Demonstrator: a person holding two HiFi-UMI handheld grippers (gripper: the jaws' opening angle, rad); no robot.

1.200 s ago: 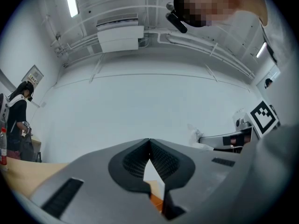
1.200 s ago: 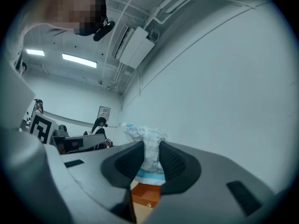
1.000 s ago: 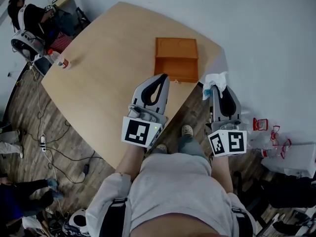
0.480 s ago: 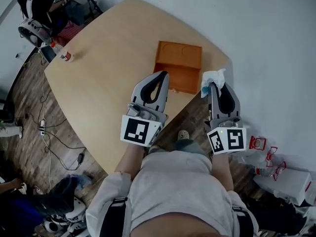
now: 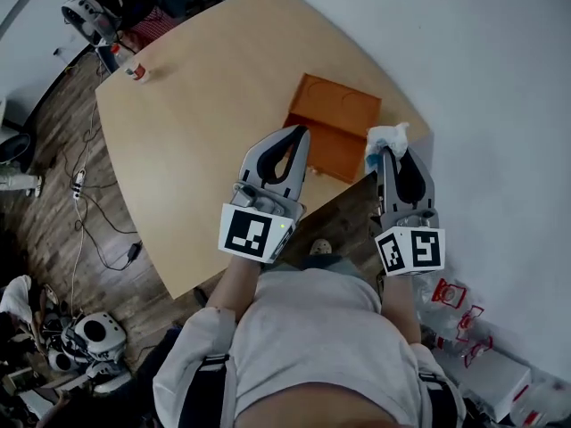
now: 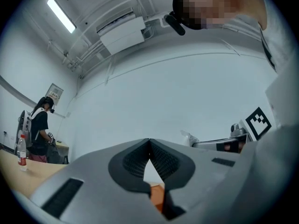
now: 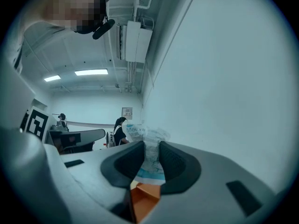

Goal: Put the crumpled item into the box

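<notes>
An open orange box [image 5: 335, 127] lies on the wooden table [image 5: 205, 123] near its right corner. My right gripper [image 5: 385, 152] is shut on a crumpled white and blue wrapper [image 5: 384, 140], just right of the box's near corner. In the right gripper view the wrapper [image 7: 150, 149] fills the gap between the pads, with an orange box corner [image 7: 142, 197] below. My left gripper [image 5: 299, 134] is shut with nothing in it, its tips over the box's near edge. The left gripper view shows its pads meeting at the tips [image 6: 149, 143].
A small bottle [image 5: 136, 71] stands at the table's far left corner. People and gear are beyond it at the top left. Cables [image 5: 85, 212] run over the wooden floor on the left. Red and white items [image 5: 459, 315] lie on the floor at the right, by the white wall.
Both grippers have moved toward the box with the wrapper still held. The box now sits closer to the gripper tips, and the view has swung so the table's far left corner shows more.
</notes>
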